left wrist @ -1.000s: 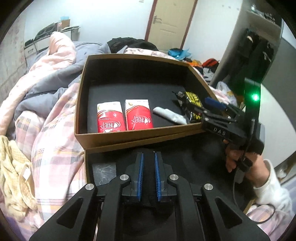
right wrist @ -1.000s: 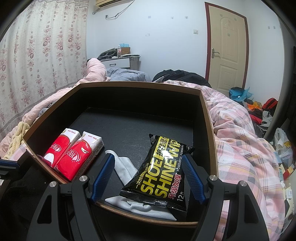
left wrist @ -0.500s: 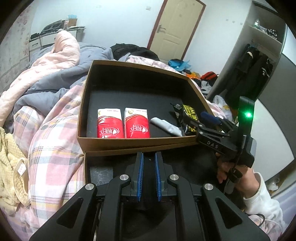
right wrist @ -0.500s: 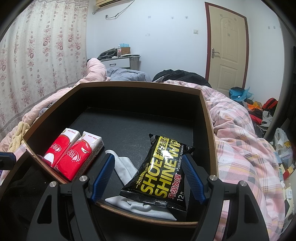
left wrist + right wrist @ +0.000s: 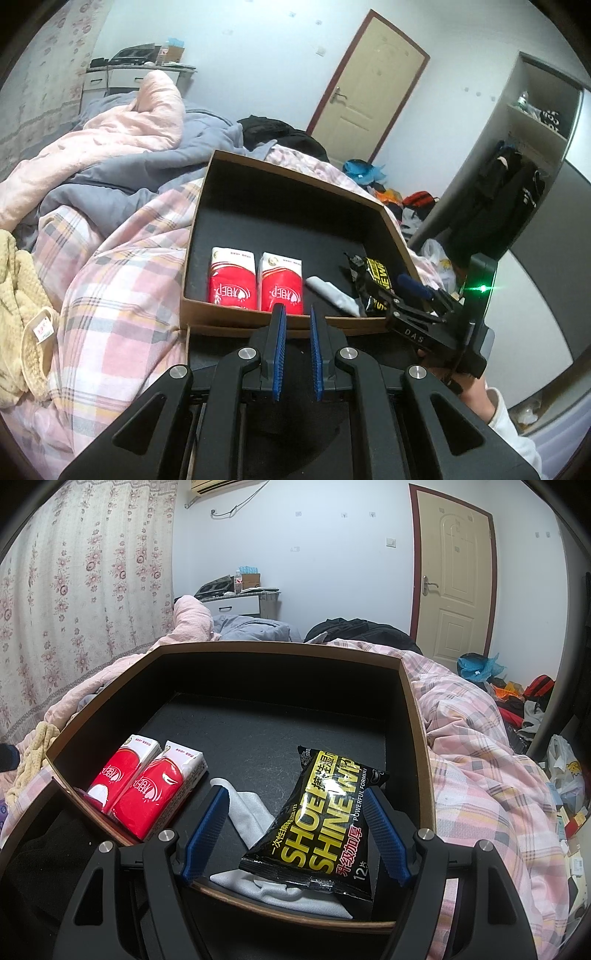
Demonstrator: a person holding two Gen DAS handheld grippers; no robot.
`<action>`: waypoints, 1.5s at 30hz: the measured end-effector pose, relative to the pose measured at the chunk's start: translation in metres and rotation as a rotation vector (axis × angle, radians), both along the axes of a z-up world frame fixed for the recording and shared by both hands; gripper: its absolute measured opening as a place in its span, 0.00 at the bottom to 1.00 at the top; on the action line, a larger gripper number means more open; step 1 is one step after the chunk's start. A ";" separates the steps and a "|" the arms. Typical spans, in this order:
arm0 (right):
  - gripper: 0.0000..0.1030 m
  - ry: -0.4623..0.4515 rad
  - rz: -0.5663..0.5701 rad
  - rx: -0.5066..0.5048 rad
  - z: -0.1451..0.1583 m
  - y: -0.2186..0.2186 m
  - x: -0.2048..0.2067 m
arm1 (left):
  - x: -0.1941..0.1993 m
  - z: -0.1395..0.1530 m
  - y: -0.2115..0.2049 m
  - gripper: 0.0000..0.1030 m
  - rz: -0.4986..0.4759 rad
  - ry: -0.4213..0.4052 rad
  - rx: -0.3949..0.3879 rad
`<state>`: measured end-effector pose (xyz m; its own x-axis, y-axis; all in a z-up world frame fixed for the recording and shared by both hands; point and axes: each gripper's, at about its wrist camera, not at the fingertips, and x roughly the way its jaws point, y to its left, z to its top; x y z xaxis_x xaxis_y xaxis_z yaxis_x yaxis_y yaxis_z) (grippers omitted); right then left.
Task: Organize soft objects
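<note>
Black and glossy, the wipes pack (image 5: pixel 317 816) is lying in the cardboard box (image 5: pixel 415 738) on a white cloth (image 5: pixel 247 812), between the spread fingers of the right gripper (image 5: pixel 295 834). Closing gently on its crinkly sides seems wise. The left gripper (image 5: pixel 295 354) is hovering pressed together, empty, near two red tissue packs (image 5: pixel 255 284).
</note>
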<state>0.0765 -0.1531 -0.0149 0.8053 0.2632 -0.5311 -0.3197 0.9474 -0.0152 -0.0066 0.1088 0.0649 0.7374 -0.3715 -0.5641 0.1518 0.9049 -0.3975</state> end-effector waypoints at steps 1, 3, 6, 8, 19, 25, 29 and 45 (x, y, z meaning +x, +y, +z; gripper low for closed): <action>0.71 0.000 0.000 0.000 0.000 0.000 0.000 | 0.000 0.000 0.000 0.07 0.003 -0.004 -0.003; 0.71 0.000 0.000 0.000 0.000 0.000 0.000 | -0.002 0.002 0.001 0.07 0.017 -0.020 -0.006; 0.71 0.000 0.000 0.000 0.000 0.000 0.000 | -0.005 0.007 0.005 0.08 0.059 -0.057 -0.031; 0.71 0.000 0.000 0.000 0.000 0.000 0.000 | -0.008 0.009 0.013 0.08 0.082 -0.073 -0.074; 0.71 0.000 -0.001 0.000 0.000 0.000 0.000 | -0.001 0.002 0.032 1.00 0.110 -0.049 -0.173; 0.71 0.001 -0.001 0.000 0.000 0.000 0.000 | 0.008 -0.005 0.009 1.00 0.040 0.007 -0.043; 0.71 0.001 -0.001 0.000 0.000 0.000 0.000 | 0.013 -0.013 -0.009 1.00 -0.026 0.064 0.035; 0.71 0.000 -0.001 -0.001 0.000 0.000 0.000 | -0.021 0.004 -0.044 1.00 -0.008 -0.214 0.309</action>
<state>0.0767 -0.1527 -0.0149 0.8055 0.2617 -0.5317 -0.3184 0.9478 -0.0160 -0.0271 0.0644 0.0694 0.8483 -0.2144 -0.4842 0.2096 0.9756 -0.0647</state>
